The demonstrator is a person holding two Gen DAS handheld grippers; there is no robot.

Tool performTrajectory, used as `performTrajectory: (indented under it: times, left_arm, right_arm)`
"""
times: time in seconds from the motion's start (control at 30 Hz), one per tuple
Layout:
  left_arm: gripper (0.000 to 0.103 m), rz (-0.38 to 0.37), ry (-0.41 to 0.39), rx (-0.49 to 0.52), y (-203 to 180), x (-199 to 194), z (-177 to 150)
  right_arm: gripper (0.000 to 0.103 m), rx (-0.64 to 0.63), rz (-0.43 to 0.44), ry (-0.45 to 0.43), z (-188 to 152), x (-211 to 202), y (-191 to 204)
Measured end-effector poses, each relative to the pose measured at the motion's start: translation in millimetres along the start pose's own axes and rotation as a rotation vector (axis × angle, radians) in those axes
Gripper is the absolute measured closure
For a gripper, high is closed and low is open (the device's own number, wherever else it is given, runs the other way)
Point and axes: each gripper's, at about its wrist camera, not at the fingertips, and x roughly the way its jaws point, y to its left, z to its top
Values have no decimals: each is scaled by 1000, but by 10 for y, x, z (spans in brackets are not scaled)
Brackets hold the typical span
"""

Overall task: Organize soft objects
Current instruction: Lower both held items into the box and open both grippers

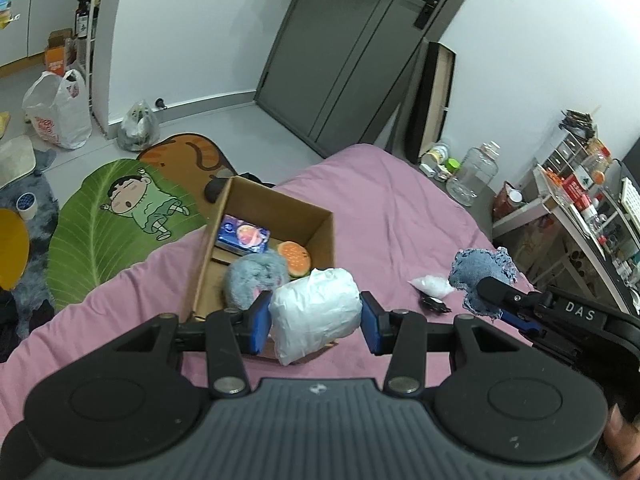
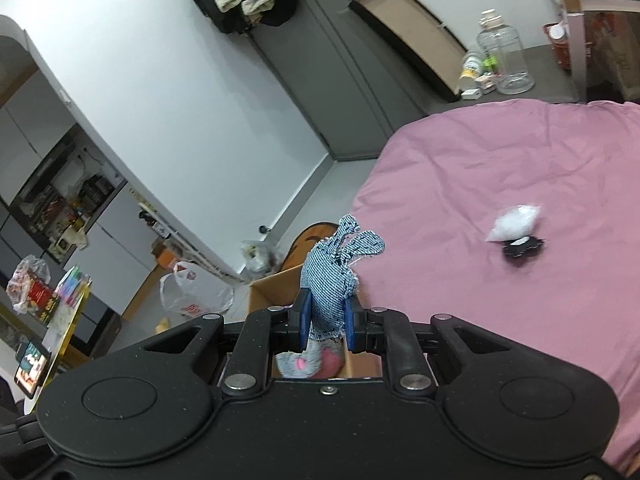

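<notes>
Tongs both loaded. Left tongs (image 1: 316, 322) spread wide, clamped on white plastic-wrapped bundle (image 1: 314, 312), held just above near edge of cardboard box (image 1: 280, 204) on pink bed (image 1: 400, 208). Right tongs (image 2: 325, 328) nearly closed, pinching denim scrap (image 2: 330, 280), also over the box. Box ahead of left tongs holds grey fluffy toy (image 1: 256, 280), burger squishy (image 1: 295, 258). Risk: slippery wrap squirts out, bundle lands outside box; tongs may collide over the narrow opening.
</notes>
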Motion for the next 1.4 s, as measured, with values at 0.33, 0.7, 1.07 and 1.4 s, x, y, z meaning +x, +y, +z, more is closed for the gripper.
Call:
performTrajectory:
  times: [0.33, 0.7, 1.07, 1.4]
  left_arm:
    - [58, 37, 12, -40, 264, 209, 117]
    - [58, 55, 72, -82, 483, 593, 172]
    - [58, 81, 137, -97, 551, 975, 201]
    - [54, 168, 172, -134, 700, 1139, 234]
  right_arm:
    - [86, -12, 33, 63, -96, 312, 180]
    - [86, -3, 35, 120, -152, 651, 261]
    - [86, 17, 6, 151, -153, 876, 236]
    - [85, 17, -20, 175, -169, 1068, 256]
